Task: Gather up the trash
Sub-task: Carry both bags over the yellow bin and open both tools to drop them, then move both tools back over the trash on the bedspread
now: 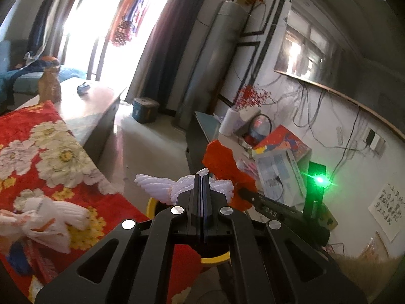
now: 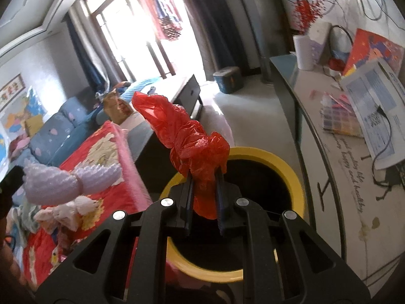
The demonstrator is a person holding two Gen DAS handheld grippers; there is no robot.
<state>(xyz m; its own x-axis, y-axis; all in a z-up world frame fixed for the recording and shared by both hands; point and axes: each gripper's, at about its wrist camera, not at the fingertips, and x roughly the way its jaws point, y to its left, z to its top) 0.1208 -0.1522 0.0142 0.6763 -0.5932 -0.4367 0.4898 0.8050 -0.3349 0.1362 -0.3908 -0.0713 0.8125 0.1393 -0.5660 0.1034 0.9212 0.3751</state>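
My left gripper [image 1: 201, 177] is shut on a white foam fruit net [image 1: 154, 183], which sticks out to both sides of the closed fingers. The same net [image 2: 50, 182] shows at the left of the right wrist view. My right gripper [image 2: 205, 174] is shut on a crumpled red plastic bag [image 2: 187, 136] that rises above the fingertips. Seen from the left wrist, the bag [image 1: 225, 162] hangs just right of the net. Below both grippers stands a bin with a yellow rim [image 2: 288, 167] and a dark inside; only bits of that rim [image 1: 152, 206] show in the left wrist view.
A table with a red flowered cloth [image 1: 33, 136] lies left of the bin, with another white net and wrapper [image 1: 43, 217] on it. A sideboard [image 2: 329, 177] with papers, boxes and cables stands to the right. Bare floor [image 2: 253, 106] runs ahead toward a blue box [image 2: 227, 78].
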